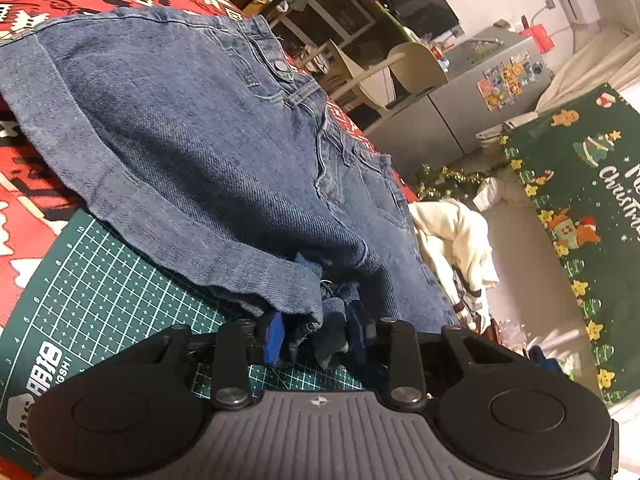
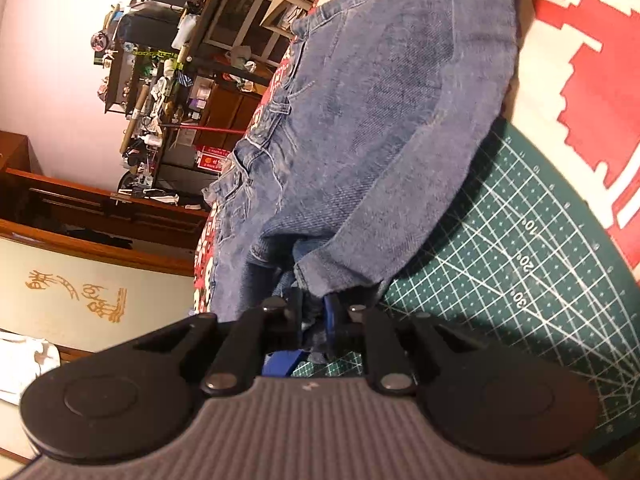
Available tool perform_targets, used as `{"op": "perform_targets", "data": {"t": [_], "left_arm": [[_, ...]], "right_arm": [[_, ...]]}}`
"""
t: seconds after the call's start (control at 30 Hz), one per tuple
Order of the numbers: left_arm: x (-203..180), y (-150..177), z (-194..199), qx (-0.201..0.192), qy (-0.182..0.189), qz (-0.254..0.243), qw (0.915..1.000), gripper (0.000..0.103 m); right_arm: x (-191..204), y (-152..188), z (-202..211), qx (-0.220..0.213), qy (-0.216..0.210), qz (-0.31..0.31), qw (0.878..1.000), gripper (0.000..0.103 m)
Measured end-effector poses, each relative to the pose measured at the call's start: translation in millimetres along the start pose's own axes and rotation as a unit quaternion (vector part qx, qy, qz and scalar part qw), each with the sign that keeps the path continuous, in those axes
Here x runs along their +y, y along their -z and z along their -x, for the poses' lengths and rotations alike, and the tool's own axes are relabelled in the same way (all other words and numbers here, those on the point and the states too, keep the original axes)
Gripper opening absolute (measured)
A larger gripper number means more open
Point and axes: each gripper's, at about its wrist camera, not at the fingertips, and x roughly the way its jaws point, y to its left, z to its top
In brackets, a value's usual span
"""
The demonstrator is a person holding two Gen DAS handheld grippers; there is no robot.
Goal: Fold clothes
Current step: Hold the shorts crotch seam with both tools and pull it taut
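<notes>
- Left wrist view: left gripper (image 1: 314, 338) clamped on a bunched hem of the blue jeans (image 1: 192, 136), blue pads pressed against the denim from both sides.
- Jeans spread away from that grip, lifted at the held end, lying farther off on the red Christmas-pattern cloth (image 1: 24, 208), waistband and metal button (image 1: 279, 65) toward the far edge.
- Green cutting mat (image 1: 100, 280) under the near part of the denim, white grid and numbers showing, laid on top of the red cloth.
- Cream garment (image 1: 460, 244) hanging beyond the table edge to the right; green Christmas rug (image 1: 580, 208) on the floor past it; grey fridge (image 1: 460, 92) with stickers farther back.
- Right wrist view: right gripper (image 2: 316, 322) closed on another gathered hem of the jeans (image 2: 380, 128), fingers nearly together with fabric pinched between them.
- Denim rising from that grip and stretching away, belt loops and pocket seams visible along its left edge.
- Cutting mat (image 2: 520, 240) just right of the held hem, red and white cloth (image 2: 580, 60) beyond it.
- Cluttered shelf (image 2: 160, 72) and wooden furniture (image 2: 100, 208) in the room to the left.
</notes>
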Motion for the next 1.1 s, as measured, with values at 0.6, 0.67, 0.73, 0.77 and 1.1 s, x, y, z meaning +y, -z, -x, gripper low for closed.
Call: {"op": "perform_targets", "data": {"t": [0.6, 0.67, 0.73, 0.77, 1.1], "left_arm": [[-27.2, 25.8, 41.6, 0.022, -0.05, -0.092, 0.9943, 0.006], [-25.8, 27.3, 40.1, 0.026, -0.058, -0.093, 0.9936, 0.006], [-24.8, 28.3, 35.3, 0.032, -0.067, -0.093, 0.9929, 0.006], [-25.8, 29.7, 34.1, 0.034, -0.072, -0.097, 0.992, 0.006], [-28.2, 39.6, 37.4, 0.039, -0.087, -0.107, 0.9897, 0.006]], "right_arm": [[63.7, 32.7, 35.3, 0.047, 0.102, 0.222, 0.969, 0.006], [63.8, 32.2, 33.7, 0.056, 0.106, 0.22, 0.968, 0.006], [59.3, 30.9, 30.3, 0.065, 0.111, 0.224, 0.966, 0.006], [57.8, 32.4, 28.6, 0.067, 0.113, 0.228, 0.965, 0.006], [54.9, 35.9, 30.5, 0.07, 0.114, 0.226, 0.965, 0.006]]}}
